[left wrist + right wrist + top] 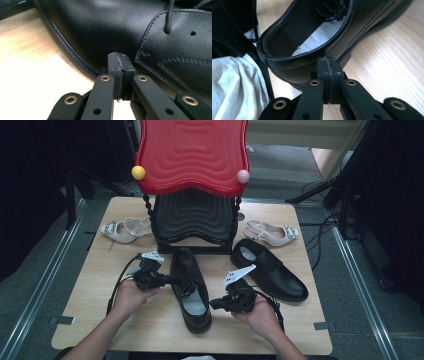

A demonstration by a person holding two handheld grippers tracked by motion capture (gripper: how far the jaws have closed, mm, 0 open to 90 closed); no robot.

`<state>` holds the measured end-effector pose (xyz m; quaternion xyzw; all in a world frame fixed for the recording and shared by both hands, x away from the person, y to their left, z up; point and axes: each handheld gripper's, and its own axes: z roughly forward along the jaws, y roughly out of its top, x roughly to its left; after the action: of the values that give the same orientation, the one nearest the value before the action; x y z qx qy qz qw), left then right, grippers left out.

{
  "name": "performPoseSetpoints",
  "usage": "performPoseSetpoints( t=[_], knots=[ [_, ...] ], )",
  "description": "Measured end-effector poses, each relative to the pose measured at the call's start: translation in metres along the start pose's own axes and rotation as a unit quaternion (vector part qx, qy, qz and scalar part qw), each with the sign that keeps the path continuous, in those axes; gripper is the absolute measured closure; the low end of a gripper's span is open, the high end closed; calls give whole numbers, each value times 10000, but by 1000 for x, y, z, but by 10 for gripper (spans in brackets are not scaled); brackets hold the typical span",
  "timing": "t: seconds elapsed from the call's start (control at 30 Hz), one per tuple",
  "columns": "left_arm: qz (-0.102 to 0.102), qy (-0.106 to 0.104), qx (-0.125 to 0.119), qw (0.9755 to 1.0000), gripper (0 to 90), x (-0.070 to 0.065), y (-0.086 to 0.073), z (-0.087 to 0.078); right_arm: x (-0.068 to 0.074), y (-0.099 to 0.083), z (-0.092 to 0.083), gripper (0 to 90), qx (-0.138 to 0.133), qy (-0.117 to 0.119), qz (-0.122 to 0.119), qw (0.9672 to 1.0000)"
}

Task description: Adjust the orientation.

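The left gripper (170, 280) has its jaws pressed flat together with nothing between them, and their tips rest against the side of the black leather shoe (191, 290) just ahead of it, about where the toe cap meets the laced part; in the left gripper view the shut tips (120, 65) sit against the upper just above the welt. The shoe lies on the wooden table (90, 295) between the two grippers, toe pointing away toward the black stand (192, 220). To its other side, the right gripper (214, 304) is likewise closed on nothing, its tips (329, 65) at the outer wall of the heel, below the padded collar. Judged from its look, the shoe is fairly heavy for its size, with a stiff sole and heel counter but a polished, slippery upper that would let smooth pads slide. Pushing it from both sides with closed jaws should steer it well enough. To lift it, the firmest hold is probably the heel collar rim, one jaw inside and one outside; the laces are soft and would let it swing.
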<state>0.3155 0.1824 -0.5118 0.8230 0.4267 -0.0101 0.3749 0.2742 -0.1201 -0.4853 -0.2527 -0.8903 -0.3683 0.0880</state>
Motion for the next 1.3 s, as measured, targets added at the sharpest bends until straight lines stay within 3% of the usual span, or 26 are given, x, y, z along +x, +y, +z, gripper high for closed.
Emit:
performPoseSetpoints(
  t=[0.2,0.33,0.4,0.5,0.6,0.7,0.87,1.0,1.1,1.3],
  knots=[
    [-39,12,-105,9999,900,6,0,-8,-5,3,1,900,-138,-131,27,9998],
    [-50,39,-99,9999,900,10,-10,-26,-12,6,-3,900,-292,-217,52,9993],
    [-212,-111,-106,9997,900,11,-16,-28,-17,7,-3,900,-315,-283,80,9991],
    [-224,-156,-11,9996,900,7,-19,-24,-23,10,0,900,-350,-385,144,9985],
    [-30,-299,253,9992,900,-6,-23,-11,-26,14,4,900,-374,-411,183,9983],
    [85,-230,289,9993,900,-14,-23,-5,-27,18,10,900,-395,-484,199,9978],
    [-90,-346,237,9991,900,-12,-24,-4,-31,23,21,900,-413,-490,332,9974],
    [-169,-367,207,9990,900,-13,-23,-1,-31,22,20,900,-410,-454,468,9970],
    [-220,-405,204,9987,900,-15,-22,1,-28,22,19,900,-350,-495,431,9972],
    [-134,-470,258,9985,900,-22,-18,6,-27,14,10,900,-295,-519,494,9970]
  ],
)
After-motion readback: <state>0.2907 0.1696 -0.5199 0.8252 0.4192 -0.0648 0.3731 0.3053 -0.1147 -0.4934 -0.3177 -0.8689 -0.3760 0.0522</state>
